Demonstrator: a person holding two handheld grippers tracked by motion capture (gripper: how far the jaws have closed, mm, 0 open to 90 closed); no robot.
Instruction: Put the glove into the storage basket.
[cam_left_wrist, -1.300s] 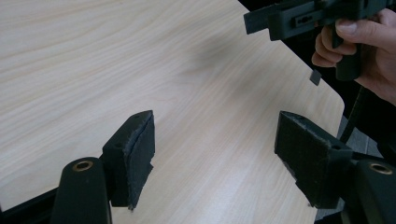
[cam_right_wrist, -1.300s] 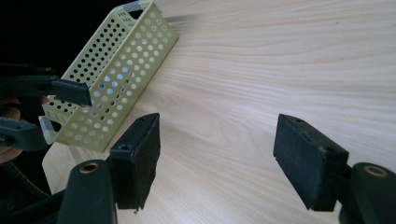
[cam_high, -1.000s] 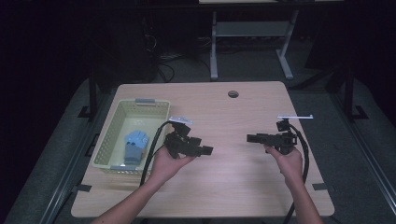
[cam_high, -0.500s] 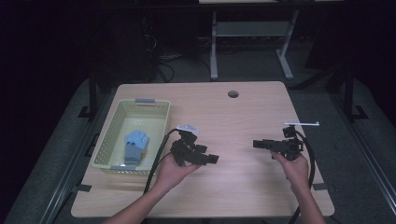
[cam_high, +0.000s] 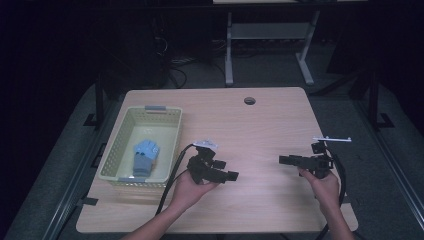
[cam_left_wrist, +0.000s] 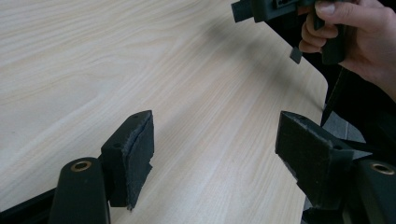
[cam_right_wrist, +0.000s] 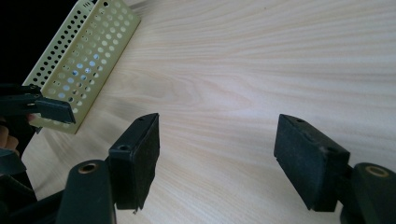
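A pale yellow perforated basket (cam_high: 114, 148) stands at the table's left and holds a folded blue cloth (cam_high: 144, 154). My left gripper (cam_high: 231, 175) hovers just right of the basket, held in a hand, jaws pointing right. In the left gripper view my left gripper (cam_left_wrist: 215, 154) is open over bare wood. My right gripper (cam_high: 283, 160) is at the table's right side, jaws pointing left. The right gripper view has my right gripper (cam_right_wrist: 217, 158) open with nothing between its pads, and the basket (cam_right_wrist: 84, 56) lies farther off at upper left.
The wooden table (cam_high: 260, 130) has a round cable hole (cam_high: 249, 100) near its far edge. The table's right edge (cam_left_wrist: 322, 88) is close to the right hand. Beyond the table stands a metal desk frame (cam_high: 265, 45) on a dark floor.
Both hands have drawn back a little toward the table's near edge. The left gripper has turned slightly rightward. The basket and cloth have not moved.
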